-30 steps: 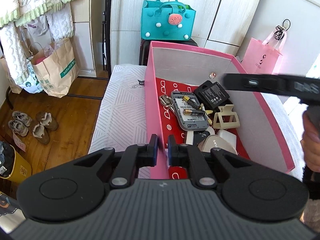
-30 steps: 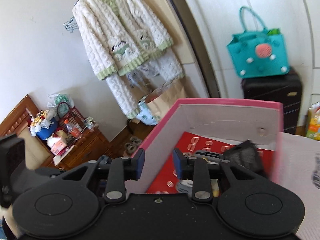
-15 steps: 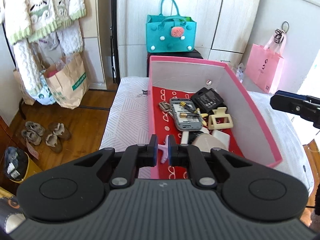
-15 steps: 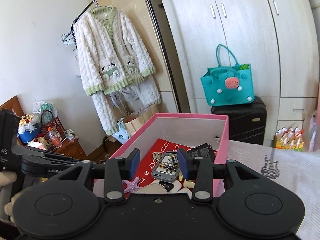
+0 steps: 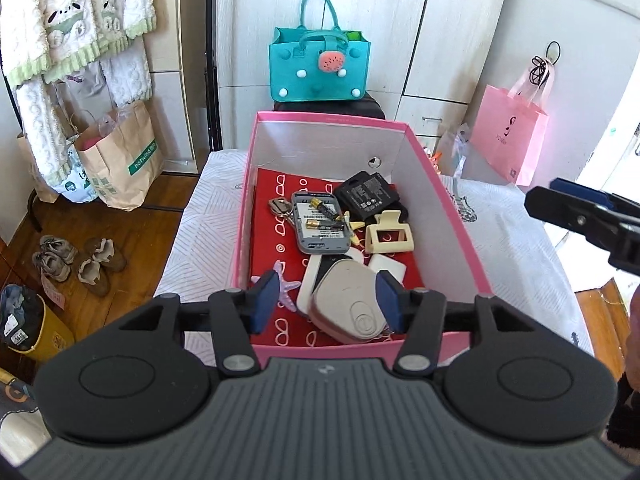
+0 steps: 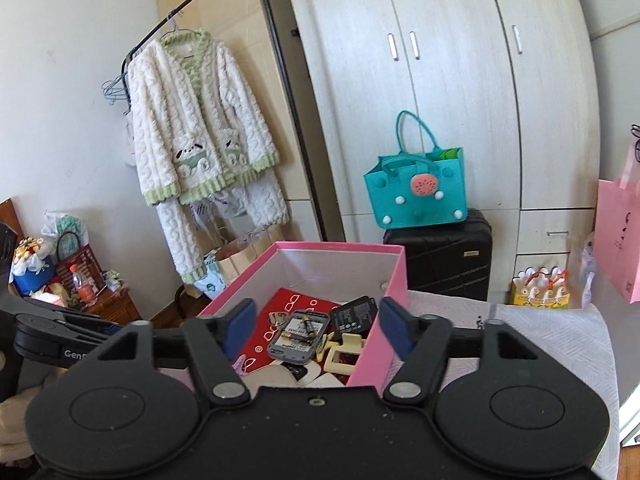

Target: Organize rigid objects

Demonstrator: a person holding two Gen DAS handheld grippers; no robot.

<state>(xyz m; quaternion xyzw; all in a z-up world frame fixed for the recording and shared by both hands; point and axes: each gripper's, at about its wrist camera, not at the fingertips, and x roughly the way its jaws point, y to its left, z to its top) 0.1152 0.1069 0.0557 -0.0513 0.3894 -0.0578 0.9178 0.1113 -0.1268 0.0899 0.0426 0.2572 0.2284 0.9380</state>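
A pink box (image 5: 332, 118) stands on a white patterned cover and holds several small items. Among them are a grey device (image 5: 320, 228) with batteries (image 5: 326, 208) on it, a black pack (image 5: 368, 196), a cream hair claw (image 5: 388, 234), keys (image 5: 280, 206), a purple starfish (image 5: 286, 286) and a beige case (image 5: 348, 304). My left gripper (image 5: 326, 304) hovers over the box's near end, its jaws opening, nothing pressed between the pads. My right gripper (image 6: 316, 326) hangs by the box's (image 6: 376, 344) near right corner, jaws also opening and empty. It shows again as the right gripper (image 5: 580, 216) at the edge of the left wrist view.
The white cover (image 5: 200, 240) drops off at the left to a wooden floor with shoes (image 5: 76, 260) and a brown paper bag (image 5: 120, 160). Behind the box, a teal bag (image 5: 320, 68) sits on a black suitcase (image 6: 440, 256). A pink paper bag (image 5: 508, 136) hangs right; a fleece jacket (image 6: 200, 132) hangs on a rack.
Both grippers have drawn back and upward from the box, so more of it shows. The left jaws went from shut to open, and the right jaws spread much wider.
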